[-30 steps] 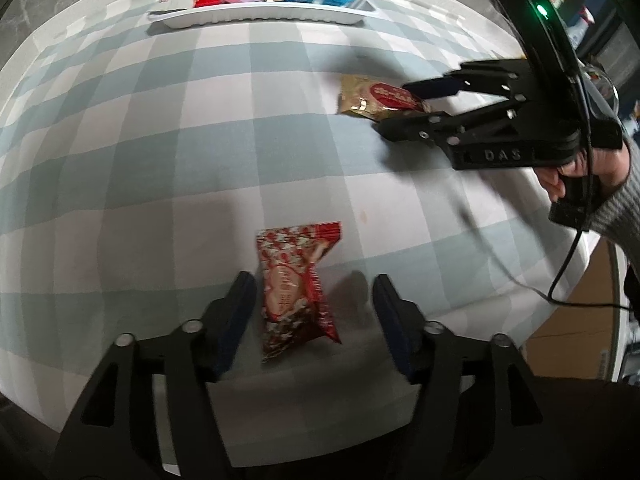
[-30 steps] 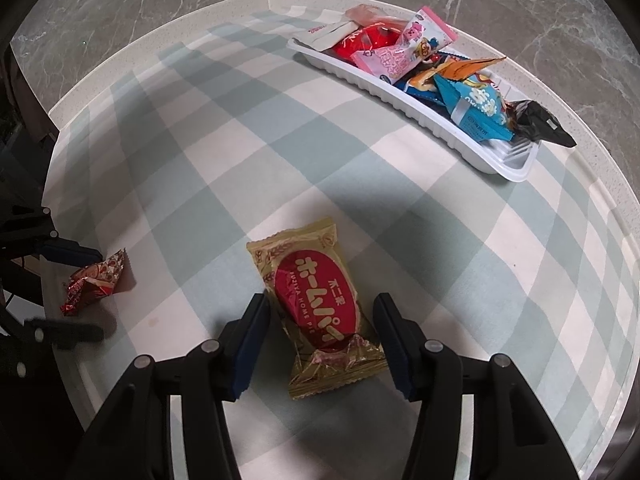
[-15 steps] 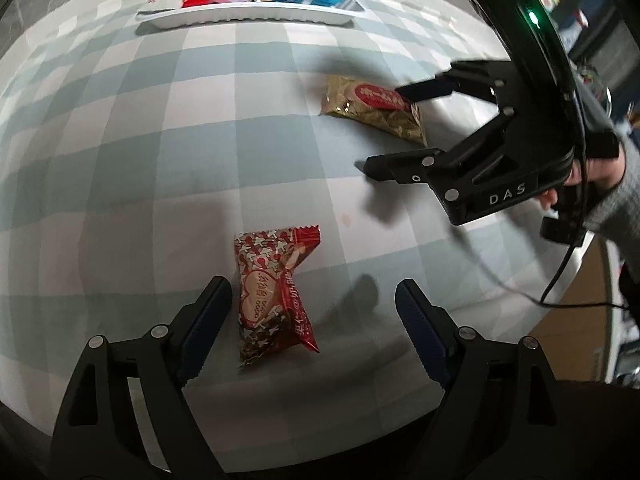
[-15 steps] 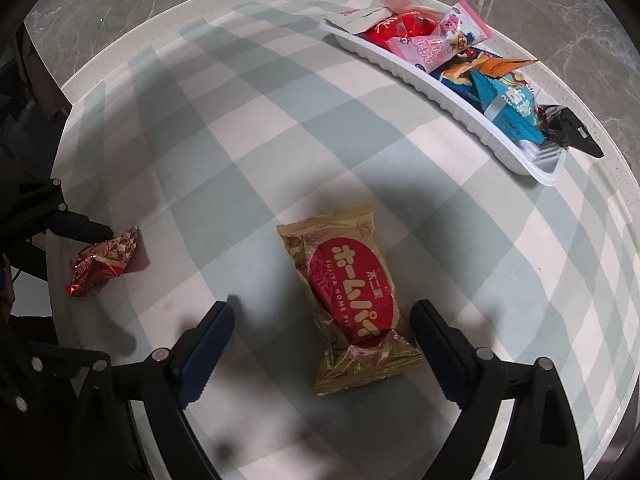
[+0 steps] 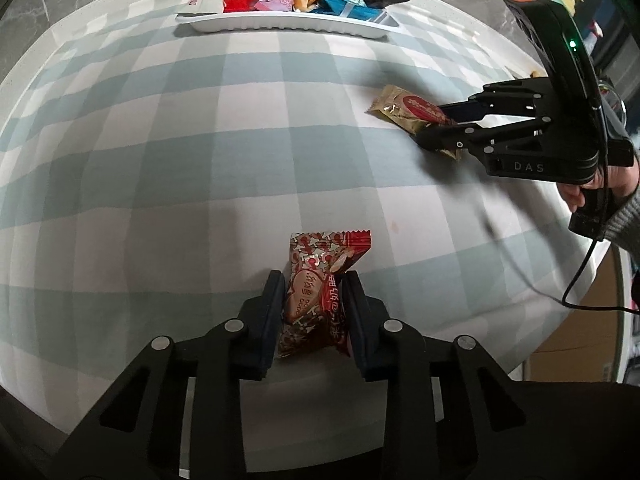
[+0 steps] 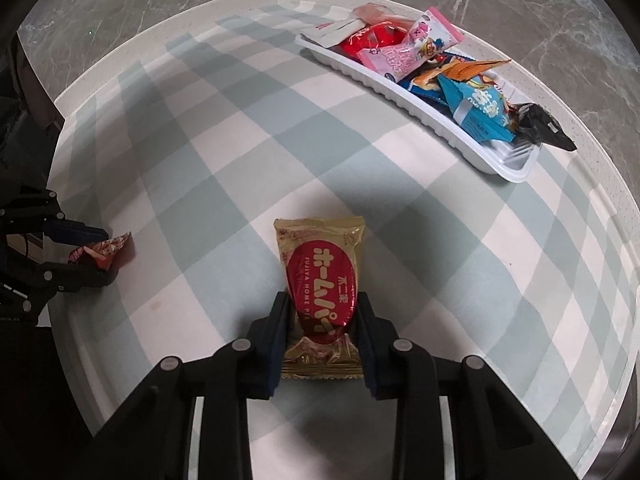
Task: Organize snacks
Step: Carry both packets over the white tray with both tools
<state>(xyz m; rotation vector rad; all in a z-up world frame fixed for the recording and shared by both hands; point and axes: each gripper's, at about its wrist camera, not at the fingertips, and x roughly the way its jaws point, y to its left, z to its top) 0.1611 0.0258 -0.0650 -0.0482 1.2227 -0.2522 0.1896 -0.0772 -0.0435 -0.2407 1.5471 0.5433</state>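
a: left gripper [image 5: 314, 304] has just closed, pinching red star packet [image 5: 320, 280] on checked cloth [image 5: 200, 160]; right gripper [image 6: 323, 330] likewise clamps gold packet [image 6: 320, 272]

b: both low, likely for lifting toward white tray [image 6: 400, 96] across the cloth, already holding snacks

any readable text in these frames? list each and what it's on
"DAS": on the body of the right gripper.
"FUJIYA HOME PIE", partly covered, plus large Japanese lettering: on the gold snack packet.
Chinese characters on the red snack packet: partly hidden, not surely readable.
Packets in the white tray: print too small.
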